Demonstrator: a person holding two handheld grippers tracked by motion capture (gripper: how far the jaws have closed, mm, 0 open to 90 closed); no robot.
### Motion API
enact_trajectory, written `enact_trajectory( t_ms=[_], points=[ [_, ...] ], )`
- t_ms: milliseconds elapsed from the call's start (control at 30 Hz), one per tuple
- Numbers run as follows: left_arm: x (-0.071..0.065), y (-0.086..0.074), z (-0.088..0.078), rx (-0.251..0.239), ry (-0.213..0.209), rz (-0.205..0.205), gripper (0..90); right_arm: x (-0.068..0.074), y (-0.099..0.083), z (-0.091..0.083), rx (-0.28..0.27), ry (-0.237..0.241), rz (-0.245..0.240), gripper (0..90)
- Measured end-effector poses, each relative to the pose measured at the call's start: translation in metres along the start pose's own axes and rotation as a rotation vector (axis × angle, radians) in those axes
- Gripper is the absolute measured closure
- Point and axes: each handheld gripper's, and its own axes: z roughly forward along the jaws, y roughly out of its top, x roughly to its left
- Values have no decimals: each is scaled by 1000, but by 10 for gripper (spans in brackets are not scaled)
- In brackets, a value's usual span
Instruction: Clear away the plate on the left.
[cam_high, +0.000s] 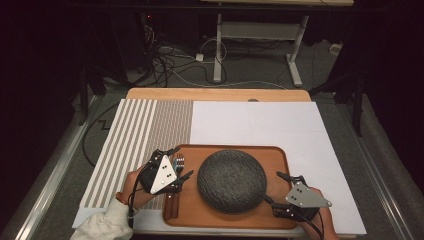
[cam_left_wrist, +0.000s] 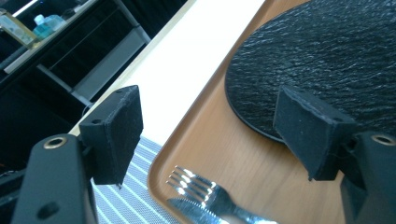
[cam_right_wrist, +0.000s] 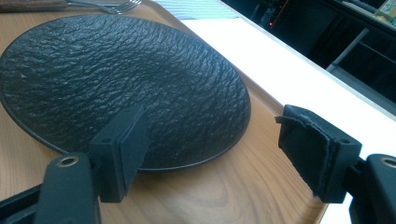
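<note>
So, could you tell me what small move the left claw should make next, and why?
Probably lower the left claw onto the fork, though that is a judgement. Its jaws stand open with nothing between them, above the tines at the left end of the wooden tray, beside the dark plate. The right claw waits open by the plate's other side.

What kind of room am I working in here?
Probably a lab or recording studio staged as a dining setup: dark curtained walls, cables loose on the floor, an adjustable desk frame behind, and a wooden tray holding a black plate.
</note>
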Motion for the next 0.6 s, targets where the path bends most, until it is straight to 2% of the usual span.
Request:
enact_trajectory(
  t_ms=[600],
  points=[
    [3, -20, -23, 15, 52, 26, 225, -2, 0, -3, -7, -14, 5, 249]
  ],
)
